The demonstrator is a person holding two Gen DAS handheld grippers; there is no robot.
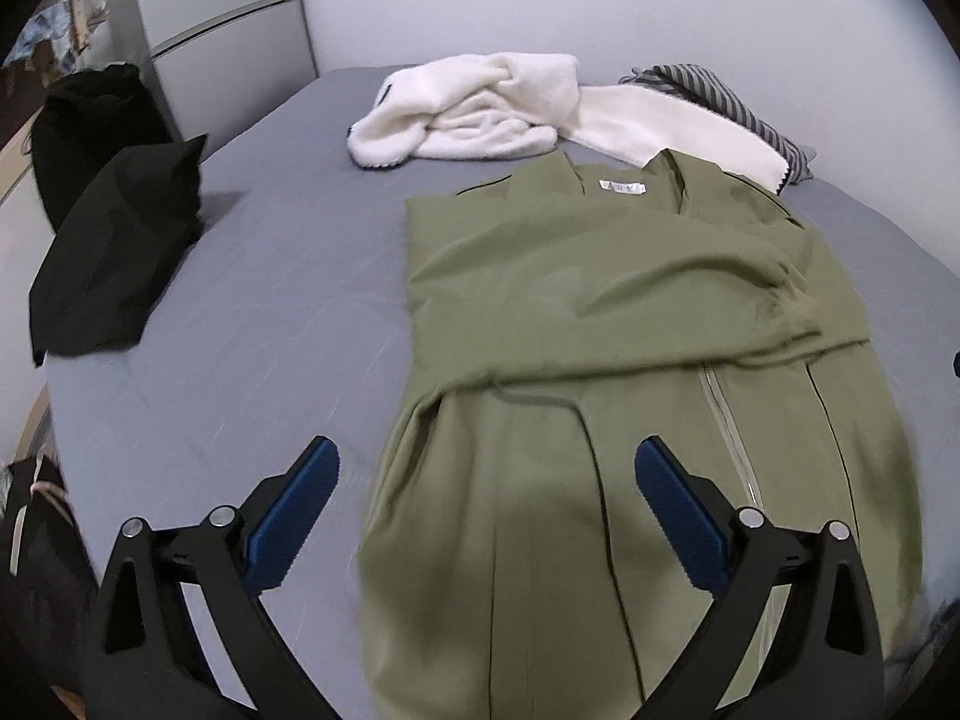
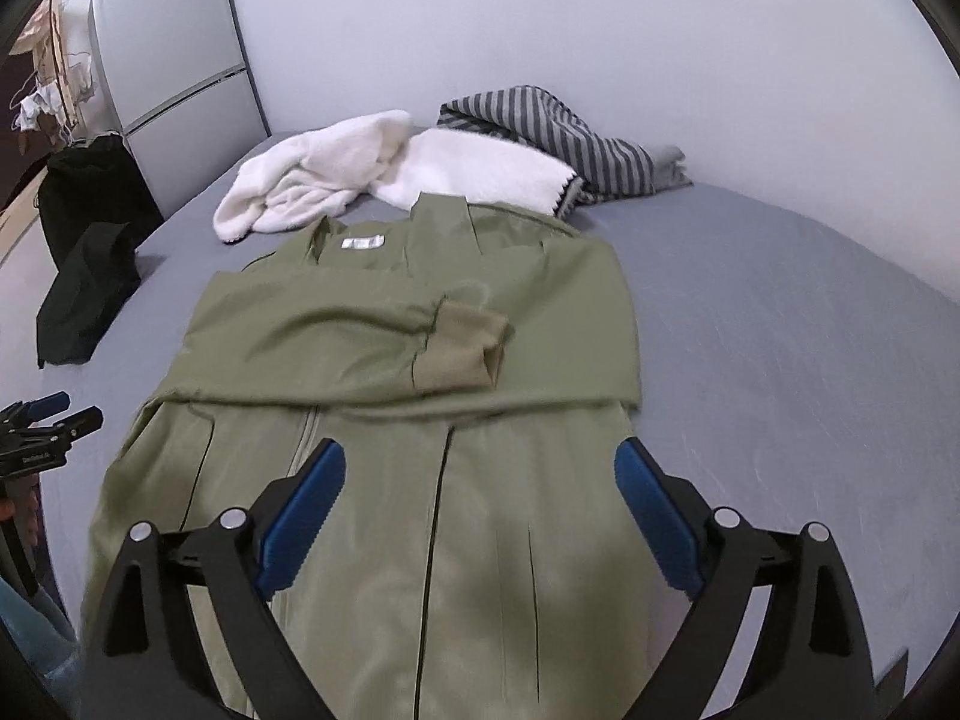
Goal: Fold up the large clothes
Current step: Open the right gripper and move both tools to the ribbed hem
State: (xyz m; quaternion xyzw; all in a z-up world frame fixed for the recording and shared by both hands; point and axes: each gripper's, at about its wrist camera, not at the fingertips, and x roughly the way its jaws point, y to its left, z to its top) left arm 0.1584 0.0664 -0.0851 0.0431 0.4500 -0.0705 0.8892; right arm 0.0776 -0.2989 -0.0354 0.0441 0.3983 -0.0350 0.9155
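Looking down through both wrist cameras, I saw the olive jacket (image 1: 600,360) spread face up on the grey bed (image 1: 240,300), collar and white label (image 1: 623,186) at the far end, zip running down its front. Both sleeves lay folded across the chest; the tan cuff (image 2: 459,348) of one rested on top. I had the left gripper (image 1: 487,477) above the jacket's left edge, jaws released and holding nothing. The right gripper (image 2: 480,474) hung over the lower front, jaws likewise wide and empty. Beyond the collar lay a white fleece (image 1: 474,108) and a striped garment (image 2: 558,138). Only the right view showed the cuff clearly and the left gripper from outside (image 2: 48,420). Only the left view showed the black cloth (image 1: 120,252) whole.
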